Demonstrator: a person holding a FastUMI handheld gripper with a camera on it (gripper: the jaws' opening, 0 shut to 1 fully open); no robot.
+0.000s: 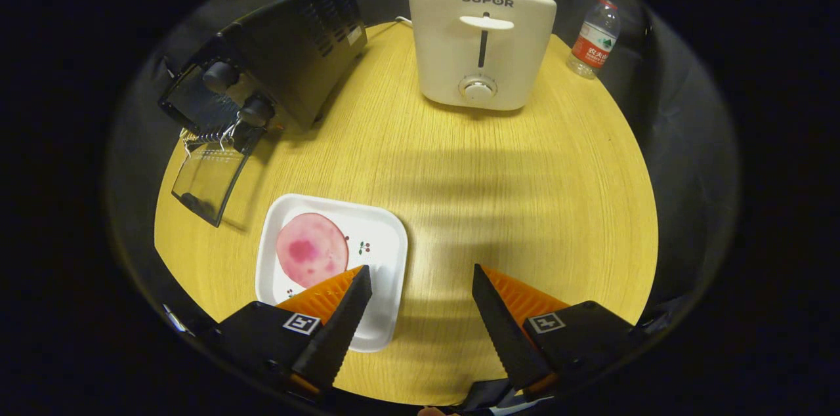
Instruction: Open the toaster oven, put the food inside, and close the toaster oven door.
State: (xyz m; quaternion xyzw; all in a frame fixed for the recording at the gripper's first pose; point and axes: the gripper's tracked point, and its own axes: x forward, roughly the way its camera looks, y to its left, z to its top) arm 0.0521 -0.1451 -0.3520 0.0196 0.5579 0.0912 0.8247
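A black toaster oven (289,48) stands at the far left of the wooden table, its glass door (209,178) folded down flat and a wire rack showing in the opening. A round pink slice of food (312,249) lies on a white square plate (377,245) just ahead of my left finger. My gripper (420,271) hovers open above the table's near edge, nothing between its fingers. The left fingertip overlaps the plate's near right part.
A cream pop-up toaster (482,42) with a slice of bread sticking out stands at the far middle of the table (525,193). A plastic water bottle (594,39) stands to its right near the table's edge.
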